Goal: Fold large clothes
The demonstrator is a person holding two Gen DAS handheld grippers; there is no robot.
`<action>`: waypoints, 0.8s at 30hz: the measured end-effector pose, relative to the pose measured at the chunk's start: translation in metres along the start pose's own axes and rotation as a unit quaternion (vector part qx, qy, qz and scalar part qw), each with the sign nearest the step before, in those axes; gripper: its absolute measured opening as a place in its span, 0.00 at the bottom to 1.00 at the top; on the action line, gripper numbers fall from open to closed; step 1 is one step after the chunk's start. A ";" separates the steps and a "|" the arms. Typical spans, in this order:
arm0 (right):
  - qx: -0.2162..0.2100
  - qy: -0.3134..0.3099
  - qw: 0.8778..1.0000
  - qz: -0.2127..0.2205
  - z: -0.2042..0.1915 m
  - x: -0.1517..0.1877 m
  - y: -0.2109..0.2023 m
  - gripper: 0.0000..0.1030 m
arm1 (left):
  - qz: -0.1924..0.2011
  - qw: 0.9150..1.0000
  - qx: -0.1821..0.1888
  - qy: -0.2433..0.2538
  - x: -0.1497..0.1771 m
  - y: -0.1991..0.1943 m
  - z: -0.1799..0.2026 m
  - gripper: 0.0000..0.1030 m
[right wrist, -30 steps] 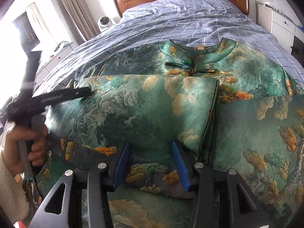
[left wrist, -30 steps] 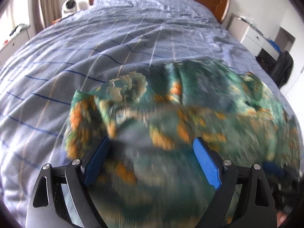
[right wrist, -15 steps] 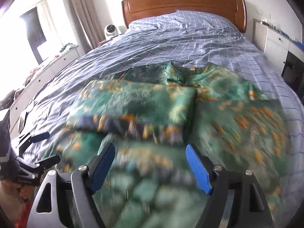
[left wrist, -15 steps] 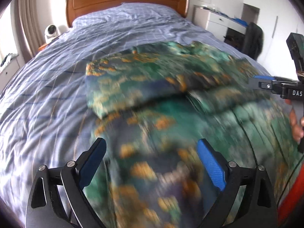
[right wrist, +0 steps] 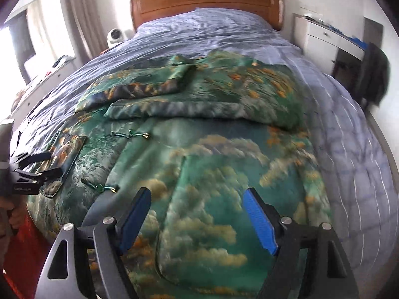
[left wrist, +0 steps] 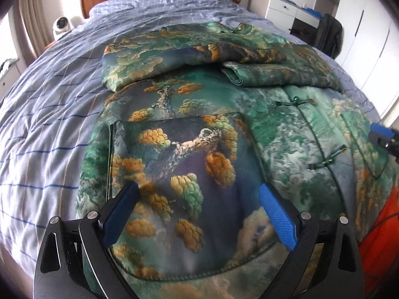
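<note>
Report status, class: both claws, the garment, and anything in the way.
Left claw open, empty, over near hem. Right claw open, empty. Green jacket flat on bed, both sleeves folded across chest. Nothing in the way.

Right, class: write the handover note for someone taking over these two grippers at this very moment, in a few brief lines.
Left gripper: jaws open, empty, over the near left pocket of the jacket.
Right gripper: jaws open, empty, over the near right panel.
Jacket lies front up on the bed, collar toward the headboard, hem toward you.
Done: both sleeves are folded in across the chest, the left sleeve and the right sleeve.
Left: probably take the hem corners and fold the lower half up toward the collar, then smooth.
</note>
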State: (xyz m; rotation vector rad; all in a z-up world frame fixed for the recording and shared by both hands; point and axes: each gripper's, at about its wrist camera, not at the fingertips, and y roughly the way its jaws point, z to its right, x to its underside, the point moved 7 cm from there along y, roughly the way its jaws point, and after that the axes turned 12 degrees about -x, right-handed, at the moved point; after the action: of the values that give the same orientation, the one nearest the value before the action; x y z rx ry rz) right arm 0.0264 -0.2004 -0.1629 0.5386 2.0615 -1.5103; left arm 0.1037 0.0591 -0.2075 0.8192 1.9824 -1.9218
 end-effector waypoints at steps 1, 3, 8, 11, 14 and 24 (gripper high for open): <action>0.000 0.005 1.000 0.002 0.001 0.001 -0.001 0.76 | 0.002 1.000 0.001 -0.003 0.000 -0.005 -0.001 0.95; -0.001 0.012 1.000 0.004 0.003 0.002 0.000 0.76 | 0.008 1.000 0.002 -0.008 0.001 -0.014 -0.004 0.95; -0.002 0.007 1.000 0.015 -0.004 -0.004 0.001 0.76 | 0.012 1.000 -0.006 -0.022 0.002 -0.031 -0.019 0.95; -0.007 0.002 1.000 0.019 -0.011 -0.007 0.001 0.76 | 0.009 0.999 -0.017 -0.035 0.004 -0.034 -0.034 0.95; -0.007 -0.003 1.000 0.021 -0.016 -0.008 0.001 0.76 | 0.010 0.998 -0.028 -0.049 0.005 -0.037 -0.048 0.95; 0.013 0.017 0.999 0.032 0.017 -0.009 -0.034 0.76 | 0.001 0.990 -0.016 -0.139 0.013 -0.037 -0.121 0.97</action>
State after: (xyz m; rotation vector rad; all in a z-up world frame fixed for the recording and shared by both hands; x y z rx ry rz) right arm 0.0162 -0.2266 -0.1365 0.6374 2.0325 -1.5030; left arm 0.0959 0.1817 -0.1727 0.5122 1.8397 -1.8801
